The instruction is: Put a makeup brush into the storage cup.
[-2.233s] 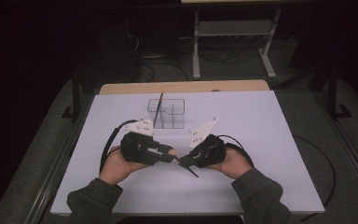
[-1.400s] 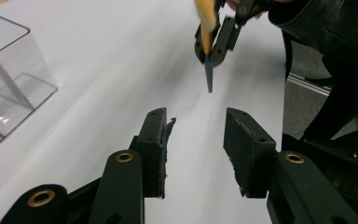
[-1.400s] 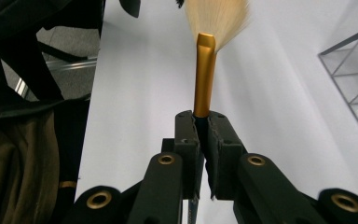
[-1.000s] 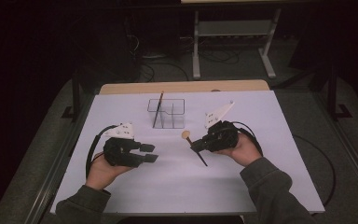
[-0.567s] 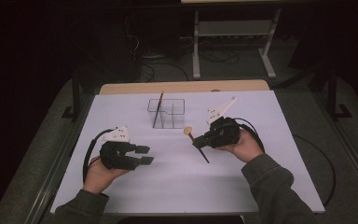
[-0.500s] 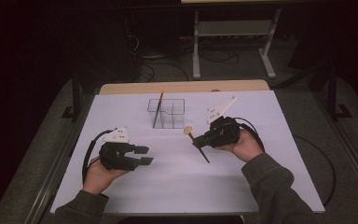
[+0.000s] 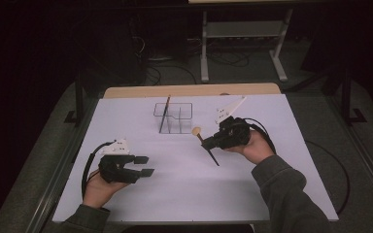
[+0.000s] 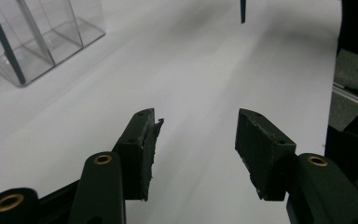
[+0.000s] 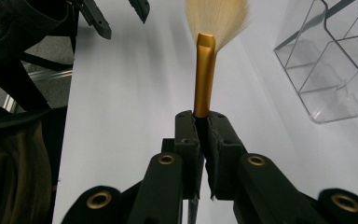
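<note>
My right gripper (image 7: pixel 208 142) is shut on a brush (image 7: pixel 213 157) right of the table's middle. In the right gripper view the jaws (image 9: pixel 200 122) clamp the brush's gold ferrule (image 9: pixel 204 70), and pale bristles fan out beyond it. The dark handle slants down toward the near side. At the front left my left gripper (image 7: pixel 143 165) lies low over the white table (image 7: pixel 252 194). Its jaws have just been opening, and nothing is between its pads (image 8: pixel 196 140). A clear compartment box (image 7: pixel 179 118) stands at the back centre with a dark stick (image 7: pixel 164 114) leaning in it.
The clear box (image 8: pixel 51 37) appears far left in the left gripper view and at the right (image 9: pixel 335 60) in the right gripper view. A wooden strip (image 7: pixel 189 90) borders the table's far edge. A metal rail (image 7: pixel 58 179) runs along the left side. Cables trail from both grippers.
Both grippers were together at the brush in the middle. The left gripper has let go, moved to the front left and sunk, its jaws wider. The right hand keeps the brush, almost still lately.
</note>
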